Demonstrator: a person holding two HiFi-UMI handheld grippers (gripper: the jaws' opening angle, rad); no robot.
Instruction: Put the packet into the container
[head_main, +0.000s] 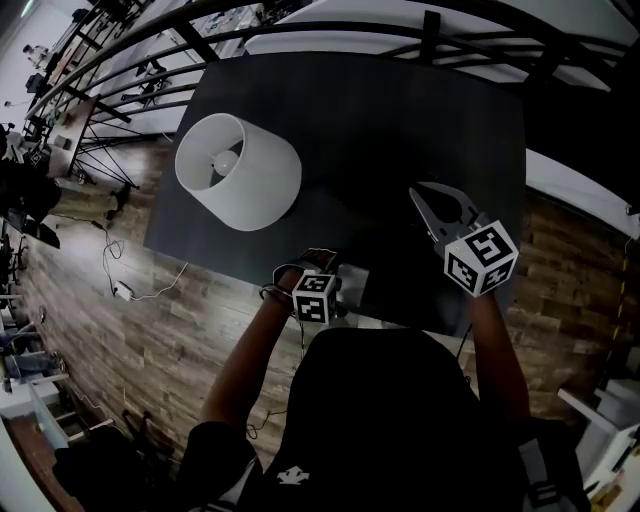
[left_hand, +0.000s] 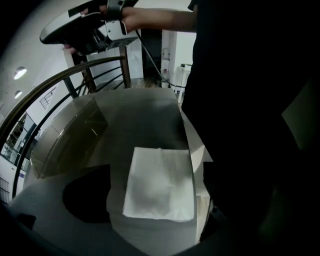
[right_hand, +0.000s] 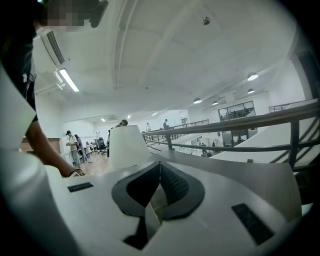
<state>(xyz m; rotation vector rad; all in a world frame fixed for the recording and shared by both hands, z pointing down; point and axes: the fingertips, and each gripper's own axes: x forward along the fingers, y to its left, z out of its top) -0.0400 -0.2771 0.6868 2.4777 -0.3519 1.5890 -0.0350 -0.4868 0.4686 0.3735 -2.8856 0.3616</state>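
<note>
Person's dark top (head_main: 400, 420) fills foreground. Left gripper (head_main: 305, 268) just ahead, at near edge of tabletop (head_main: 400, 120), pointing steeply down; fingers spread wide, gripping nothing. White packet (left_hand: 160, 185) lies flat on tabletop right beneath it, near edge. Packet looks thin, light, soft, probably slippery: best hold likely across one short edge, pinching both faces gently. Right gripper (head_main: 416, 193) hovers at right, fingers (right_hand: 177, 185) closed tip to tip, empty. White container (head_main: 238, 170) far left, well apart from packet.

White packet (left_hand: 159, 184) — flat on table (left_hand: 145, 112)
</note>
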